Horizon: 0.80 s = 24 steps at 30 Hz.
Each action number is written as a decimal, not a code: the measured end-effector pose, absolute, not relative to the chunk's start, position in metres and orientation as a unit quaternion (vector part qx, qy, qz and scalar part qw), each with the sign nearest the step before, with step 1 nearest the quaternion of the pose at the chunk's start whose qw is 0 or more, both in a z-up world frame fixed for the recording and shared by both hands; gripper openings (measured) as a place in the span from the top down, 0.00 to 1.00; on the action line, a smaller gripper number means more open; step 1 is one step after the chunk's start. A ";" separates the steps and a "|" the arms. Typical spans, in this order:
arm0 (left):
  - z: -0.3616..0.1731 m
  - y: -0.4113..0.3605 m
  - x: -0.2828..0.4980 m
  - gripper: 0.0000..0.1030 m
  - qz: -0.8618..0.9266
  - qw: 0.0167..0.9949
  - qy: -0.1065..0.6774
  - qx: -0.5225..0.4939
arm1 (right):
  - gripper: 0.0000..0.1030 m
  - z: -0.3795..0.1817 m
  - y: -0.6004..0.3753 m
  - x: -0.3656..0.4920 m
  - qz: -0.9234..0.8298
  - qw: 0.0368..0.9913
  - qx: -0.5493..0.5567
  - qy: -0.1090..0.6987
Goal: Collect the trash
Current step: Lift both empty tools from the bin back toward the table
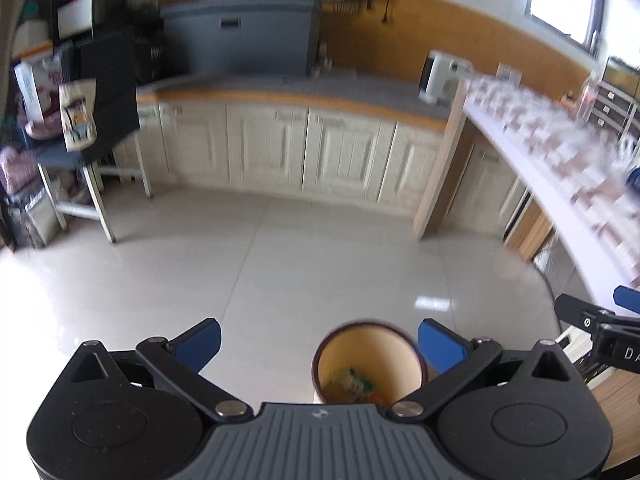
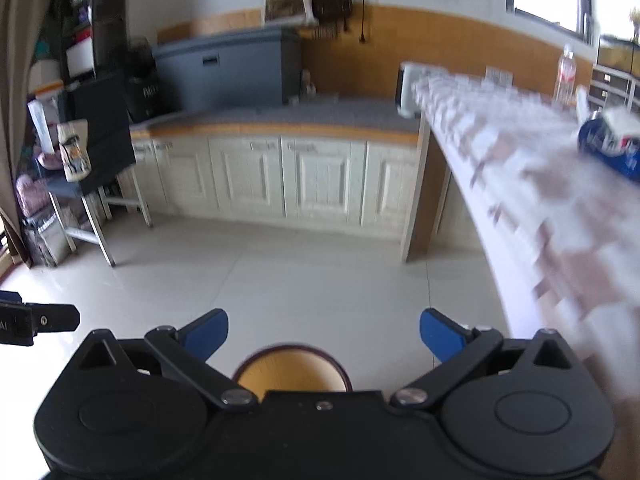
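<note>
A round trash bin [image 1: 370,360] with a dark rim and yellow inside stands on the floor below me; colourful wrappers [image 1: 352,384] lie at its bottom. My left gripper [image 1: 320,346] hangs open above it, blue pads wide apart and empty. My right gripper [image 2: 324,336] is open too, empty, above the same bin [image 2: 292,372], whose rim shows under it. On the patterned table [image 2: 560,216] to the right lies a blue and white wrapper [image 2: 612,144]. Part of the right gripper [image 1: 600,328] shows at the edge of the left wrist view.
Cream cabinets [image 1: 288,148] under a grey counter line the far wall, with a white appliance [image 1: 440,76] and a grey box [image 1: 240,36]. A stool with bags [image 1: 80,152] stands far left. A plastic bottle [image 2: 566,72] stands on the table. Pale tiled floor [image 1: 280,264] lies between.
</note>
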<state>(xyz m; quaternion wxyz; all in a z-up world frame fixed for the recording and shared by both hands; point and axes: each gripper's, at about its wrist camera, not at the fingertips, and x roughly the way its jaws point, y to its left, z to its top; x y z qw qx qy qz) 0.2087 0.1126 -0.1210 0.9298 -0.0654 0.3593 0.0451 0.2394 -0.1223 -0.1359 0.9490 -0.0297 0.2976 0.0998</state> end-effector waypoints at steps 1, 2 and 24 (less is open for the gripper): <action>-0.113 0.109 0.205 0.00 0.044 0.934 0.349 -0.064 | 0.00 -0.128 -0.123 0.236 0.100 0.952 -0.028 0.289; -0.105 0.107 0.202 0.00 0.044 0.938 0.338 -0.063 | 0.00 -0.118 -0.125 0.231 0.102 0.955 -0.027 0.278; 0.021 -0.054 0.172 0.00 -0.045 0.989 0.135 -0.041 | 0.00 -0.002 -0.309 0.150 0.002 0.994 0.031 0.106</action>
